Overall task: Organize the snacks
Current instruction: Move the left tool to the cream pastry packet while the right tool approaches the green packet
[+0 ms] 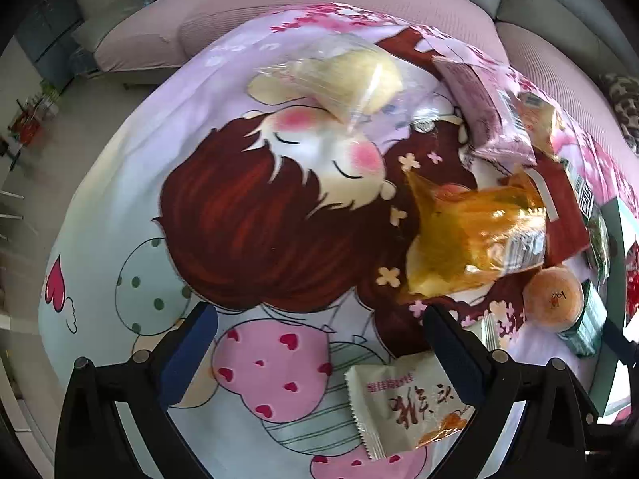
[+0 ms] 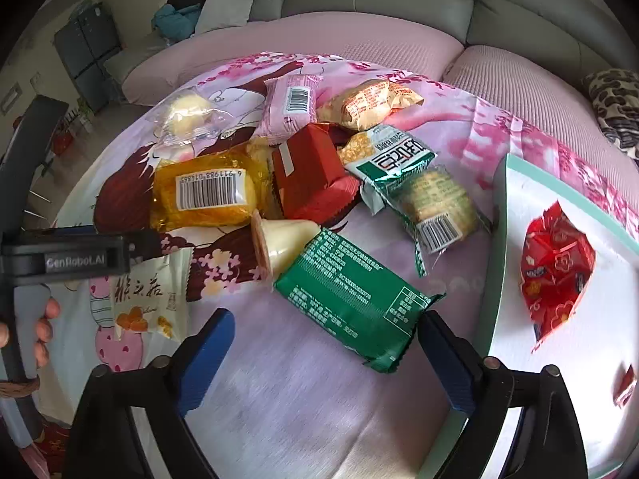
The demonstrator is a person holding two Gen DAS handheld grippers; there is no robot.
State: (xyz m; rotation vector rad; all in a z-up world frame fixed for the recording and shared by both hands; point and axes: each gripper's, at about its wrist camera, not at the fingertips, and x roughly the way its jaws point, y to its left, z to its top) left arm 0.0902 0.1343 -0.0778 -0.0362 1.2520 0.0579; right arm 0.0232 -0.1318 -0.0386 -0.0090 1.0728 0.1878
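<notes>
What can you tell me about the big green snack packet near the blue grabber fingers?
The green packet is a flat, shiny plastic wrapper printed with white text and a small table. It lies flat on the cartoon cloth, slanted, sealed, just ahead of the open right gripper, which isn't touching it. Its far corner meets the pudding cup.

I see a printed cloth cover (image 2: 319, 399), smooth and faintly sheened, over the bed. On it the orange wrapper (image 2: 203, 193) is glossy clear film with a paper-like barcode label. The green packet (image 2: 351, 295) looks like shiny foil-plastic, creased at its sealed ends. The red pack (image 2: 309, 171) is matt, almost papery. The white sachet (image 1: 403, 399) at the cover's near edge is satin plastic with crimped edges. The box (image 2: 507, 239) at the right edge has a matt wall. My gripper fingers (image 2: 199, 359) are matt black plastic with dull blue pads.
</notes>
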